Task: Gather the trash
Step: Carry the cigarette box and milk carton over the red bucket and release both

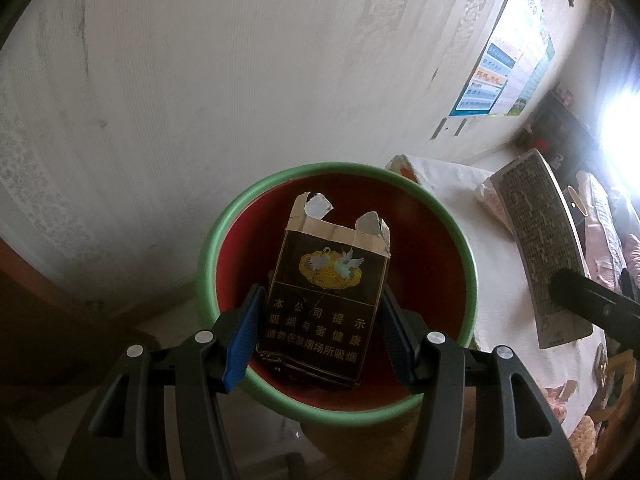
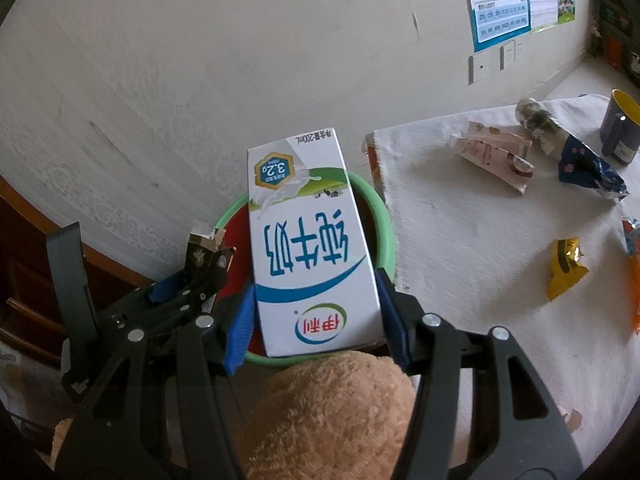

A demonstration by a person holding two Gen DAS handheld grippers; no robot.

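My left gripper [image 1: 320,328] is shut on a dark cigarette pack [image 1: 324,296] with a torn top, held over the red bin with a green rim [image 1: 208,248]. My right gripper [image 2: 316,312] is shut on a white and blue milk carton [image 2: 308,248], upside down, above the same bin [image 2: 384,220]. The left gripper [image 2: 192,276] with the cigarette pack [image 2: 204,248] shows at the left of the right wrist view. Part of the right gripper [image 1: 588,304] shows at the right of the left wrist view.
A table with a white cloth [image 2: 460,240] stands right of the bin. On it lie a pink tube [image 2: 492,152], a blue wrapper [image 2: 588,168], a yellow wrapper [image 2: 564,268], a dark mug [image 2: 620,128] and a woven mat [image 1: 540,240]. A tan plush thing [image 2: 332,412] sits below the gripper. A wall is behind.
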